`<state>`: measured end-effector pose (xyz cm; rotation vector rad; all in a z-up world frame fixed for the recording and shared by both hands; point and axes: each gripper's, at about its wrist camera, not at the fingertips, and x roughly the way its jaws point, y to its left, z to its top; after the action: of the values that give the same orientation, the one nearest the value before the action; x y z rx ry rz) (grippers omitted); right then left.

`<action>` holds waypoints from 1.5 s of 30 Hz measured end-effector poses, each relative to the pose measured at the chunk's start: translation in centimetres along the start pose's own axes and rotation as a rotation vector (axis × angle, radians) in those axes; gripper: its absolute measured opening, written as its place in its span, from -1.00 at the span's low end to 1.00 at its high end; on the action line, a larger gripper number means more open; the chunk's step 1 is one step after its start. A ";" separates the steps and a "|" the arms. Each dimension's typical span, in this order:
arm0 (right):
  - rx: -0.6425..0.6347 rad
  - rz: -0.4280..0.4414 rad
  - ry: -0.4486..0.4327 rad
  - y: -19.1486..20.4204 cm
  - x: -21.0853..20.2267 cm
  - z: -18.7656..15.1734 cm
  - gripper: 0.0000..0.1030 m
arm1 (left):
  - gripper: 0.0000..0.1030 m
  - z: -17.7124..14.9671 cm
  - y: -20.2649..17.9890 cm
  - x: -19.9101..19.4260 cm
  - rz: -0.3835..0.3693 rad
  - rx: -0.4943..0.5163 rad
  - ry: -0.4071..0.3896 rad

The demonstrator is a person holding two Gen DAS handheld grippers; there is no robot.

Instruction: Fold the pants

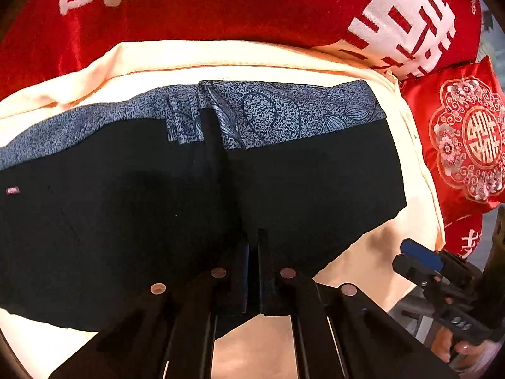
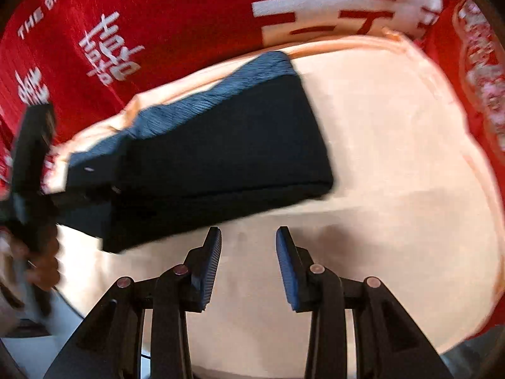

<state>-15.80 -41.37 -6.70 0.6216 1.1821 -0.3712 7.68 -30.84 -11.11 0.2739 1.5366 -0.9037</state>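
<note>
The black pants (image 1: 126,208) lie folded on a cream cloth (image 1: 221,57), with a blue-grey patterned lining (image 1: 271,113) showing along the far edge. My left gripper (image 1: 252,237) is shut on the near edge of the pants. In the right wrist view the pants (image 2: 221,145) lie to the left, blurred by motion. My right gripper (image 2: 247,233) is open and empty above the bare cream cloth (image 2: 378,158), just right of the near edge of the pants. It also shows at the lower right of the left wrist view (image 1: 419,252).
Red fabric with white characters (image 1: 221,6) covers the far side. A red embroidered cushion (image 1: 467,139) sits at the right. The left gripper's body and the hand holding it (image 2: 31,189) show at the left edge of the right wrist view.
</note>
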 end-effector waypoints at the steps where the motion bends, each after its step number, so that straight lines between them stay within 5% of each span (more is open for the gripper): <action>1: 0.026 0.052 0.000 0.0 0.4 0.4 -0.23 | -0.90 -0.1 -0.1 -0.1 0.005 0.002 -0.007; 10: 0.359 0.259 0.018 -1.4 5.2 1.4 -0.25 | -0.89 0.0 0.0 -0.5 -0.003 -0.009 -0.003; 11: 0.388 0.267 0.017 -1.5 5.3 1.5 -0.35 | -0.89 0.1 -0.1 -0.5 -0.003 -0.009 -0.003; 12: 0.407 0.269 0.007 -1.5 5.2 1.6 -0.65 | -0.89 0.0 -0.1 -0.6 -0.002 -0.007 -0.005; 21: 0.310 0.224 0.058 -0.1 5.7 0.9 -0.67 | -0.88 -1.1 -0.3 -0.8 0.049 0.007 -0.021; 23: 0.252 0.220 0.087 0.4 5.1 1.1 -0.59 | -0.67 -1.1 -0.5 -1.6 0.076 -0.002 -0.034; 25: 0.177 0.170 0.062 0.5 3.4 1.4 -0.57 | -0.19 -1.2 -0.5 -3.1 0.123 -0.013 -0.066; 27: 0.137 0.125 -0.009 -0.3 1.2 2.6 -0.57 | -0.08 -0.8 -0.5 -4.6 0.114 -0.020 -0.108; 36: 0.142 0.036 -0.124 -3.6 1.7 12.0 -0.57 | -0.08 5.7 -4.5 -2.7 0.138 0.025 -0.181; 41: 0.112 0.068 -0.024 -2.6 6.0 12.6 -0.58 | -0.08 5.9 -2.3 1.9 0.214 -0.035 -0.124; 45: 0.059 0.043 -0.052 -1.3 6.5 10.9 -0.58 | -0.08 4.3 -2.4 1.3 0.255 0.041 -0.146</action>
<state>-6.19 -48.91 -10.52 0.6841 1.1101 -0.3850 9.00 -35.78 -11.10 0.4146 1.3154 -0.7374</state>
